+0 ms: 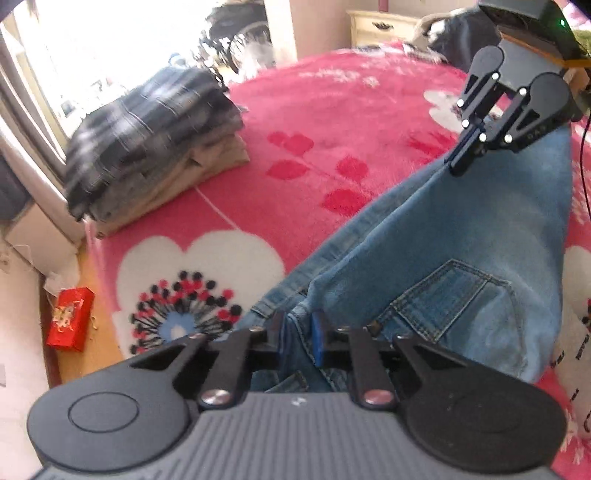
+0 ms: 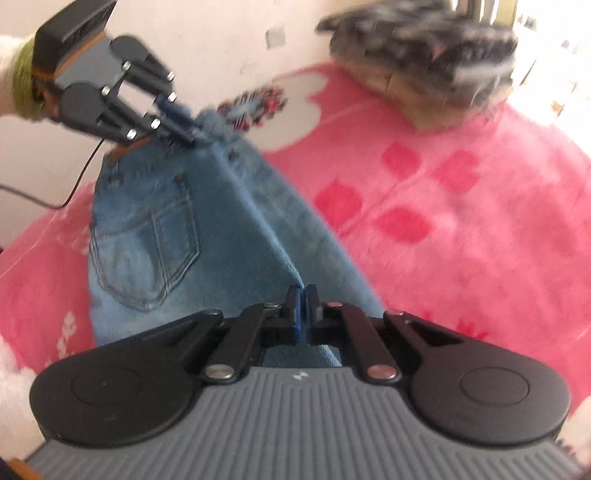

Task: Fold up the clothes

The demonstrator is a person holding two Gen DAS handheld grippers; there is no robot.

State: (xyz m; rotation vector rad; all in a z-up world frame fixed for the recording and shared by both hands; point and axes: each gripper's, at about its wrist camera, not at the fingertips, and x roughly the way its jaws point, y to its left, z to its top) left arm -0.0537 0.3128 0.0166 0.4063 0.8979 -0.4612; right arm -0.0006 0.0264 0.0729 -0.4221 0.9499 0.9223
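Note:
A pair of blue jeans (image 1: 461, 258) hangs stretched between my two grippers above a pink flowered blanket (image 1: 332, 110). My left gripper (image 1: 301, 332) is shut on the waistband end near a back pocket (image 1: 454, 299). My right gripper (image 1: 463, 158) is shut on the far end of the jeans. In the right wrist view my right gripper (image 2: 303, 306) pinches a fold of the jeans (image 2: 229, 229), and the left gripper (image 2: 184, 129) grips the waistband at the far end.
A stack of folded clothes (image 1: 151, 147) with a dark plaid piece on top sits at the blanket's far left; it also shows in the right wrist view (image 2: 424, 62). A red box (image 1: 70, 317) lies on the floor by the bed. A cream dresser (image 1: 384, 26) stands beyond the bed.

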